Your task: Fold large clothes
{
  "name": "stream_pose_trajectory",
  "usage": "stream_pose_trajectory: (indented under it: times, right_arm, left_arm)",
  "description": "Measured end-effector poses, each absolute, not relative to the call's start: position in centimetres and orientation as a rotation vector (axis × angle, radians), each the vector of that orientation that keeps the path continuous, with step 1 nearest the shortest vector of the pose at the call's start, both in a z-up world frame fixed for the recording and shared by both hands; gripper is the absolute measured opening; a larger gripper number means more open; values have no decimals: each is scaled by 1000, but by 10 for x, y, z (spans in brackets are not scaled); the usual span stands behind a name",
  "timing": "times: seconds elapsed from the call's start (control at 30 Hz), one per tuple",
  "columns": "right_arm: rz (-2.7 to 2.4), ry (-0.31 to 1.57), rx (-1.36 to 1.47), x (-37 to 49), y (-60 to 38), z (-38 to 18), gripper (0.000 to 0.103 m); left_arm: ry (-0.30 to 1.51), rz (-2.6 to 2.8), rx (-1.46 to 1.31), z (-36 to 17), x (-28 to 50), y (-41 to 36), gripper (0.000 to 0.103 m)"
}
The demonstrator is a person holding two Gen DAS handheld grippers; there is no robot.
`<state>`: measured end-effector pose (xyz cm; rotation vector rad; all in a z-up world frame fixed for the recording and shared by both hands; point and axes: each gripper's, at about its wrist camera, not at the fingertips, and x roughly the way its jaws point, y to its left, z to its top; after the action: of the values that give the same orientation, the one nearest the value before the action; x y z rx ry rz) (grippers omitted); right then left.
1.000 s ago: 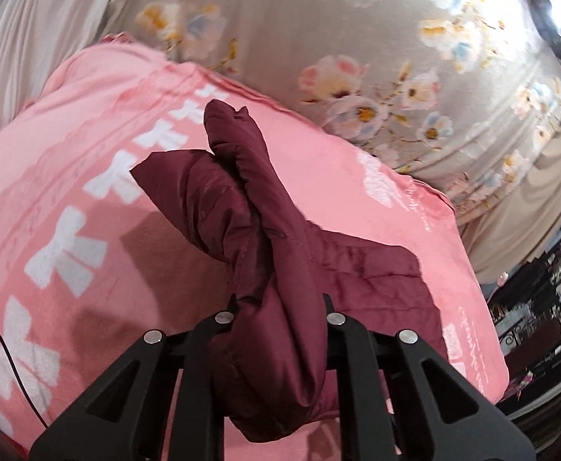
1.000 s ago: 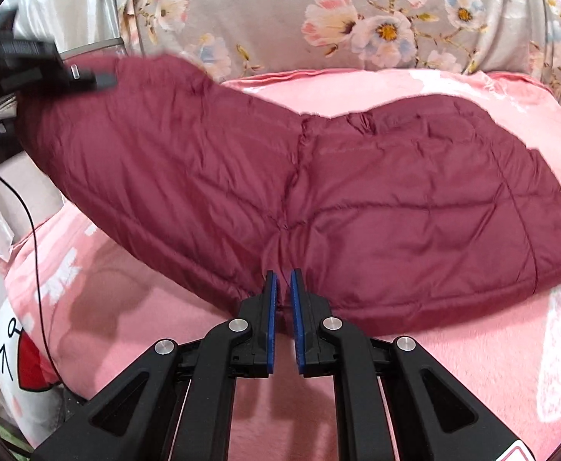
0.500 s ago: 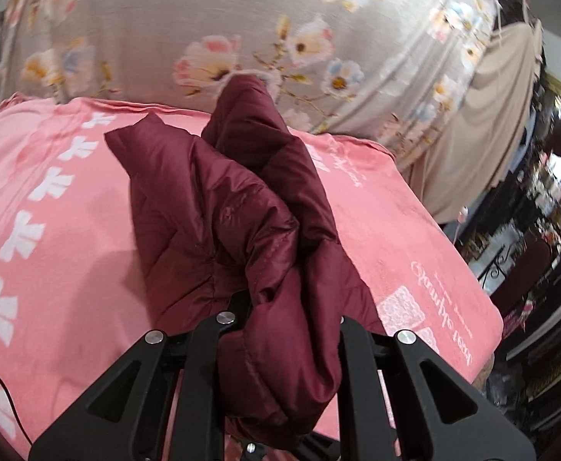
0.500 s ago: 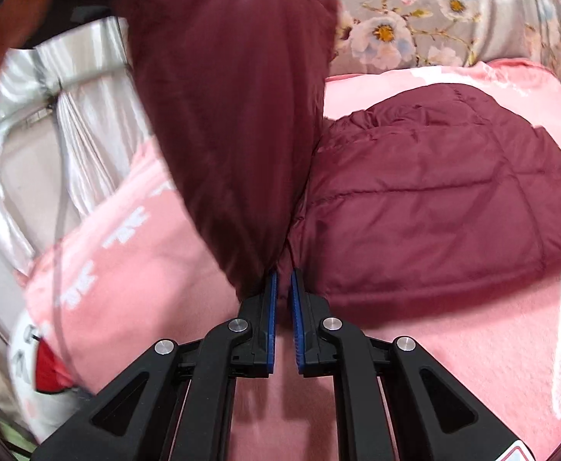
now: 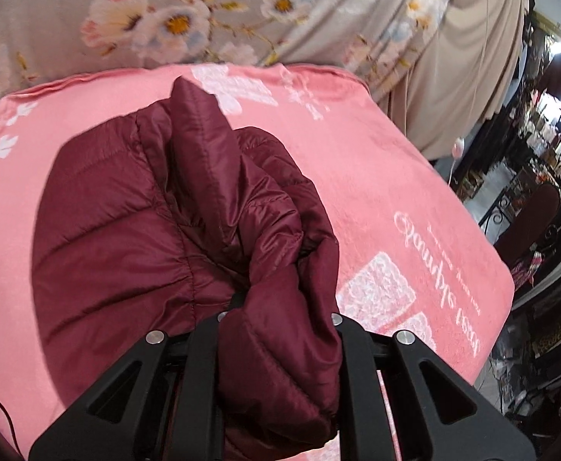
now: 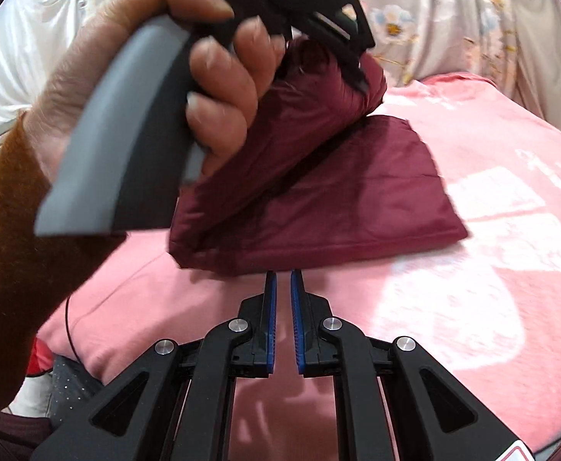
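A maroon quilted jacket (image 5: 134,230) lies folded on a pink blanket (image 5: 376,176). My left gripper (image 5: 276,307) is shut on a bunched end of the jacket and holds it over the rest of the garment. In the right wrist view the jacket (image 6: 357,192) lies flat ahead, and the left gripper (image 6: 319,11) in the person's hand carries the folded-over part across it. My right gripper (image 6: 283,276) sits just short of the jacket's near edge, its blue pads nearly together with nothing between them.
A grey floral cloth (image 5: 203,19) hangs behind the blanket. The blanket's right edge (image 5: 503,280) drops off toward a dark room with shelves (image 5: 549,146). A thin black cable (image 6: 67,330) runs at the left edge.
My left gripper has swung the held end of the jacket over to the right onto the rest. My right gripper has let go of the jacket's edge and backed off a little.
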<state>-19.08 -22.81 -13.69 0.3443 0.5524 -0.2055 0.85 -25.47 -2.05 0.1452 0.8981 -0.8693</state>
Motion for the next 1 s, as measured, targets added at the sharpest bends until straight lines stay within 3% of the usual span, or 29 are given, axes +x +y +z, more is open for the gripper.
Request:
stream_pose_trajectory:
  times: [0.43, 0.5, 0.57, 0.63, 0.83, 1.0]
  right_arm:
    - [-335, 522, 491, -223, -292, -137, 12]
    - [-348, 495, 511, -224, -302, -128, 18]
    - [-353, 464, 528, -220, -315, -119, 31]
    - [-349, 425, 548, -219, -318, -110, 45]
    - [-337, 370, 521, -199, -319, -93, 56]
    - [-393, 328, 514, -179, -330, -85, 56]
  left_arm:
    - [1019, -901, 308, -95, -13, -327, 14]
    - [1033, -961, 256, -84, -10, -319, 24]
    - [1054, -1042, 168, -63, -6, -307, 47]
    - [1010, -1098, 105, -32, -3, -292, 54]
    - [816, -1048, 19, 48, 27, -255, 58]
    - [825, -928, 138, 44, 56, -274, 58]
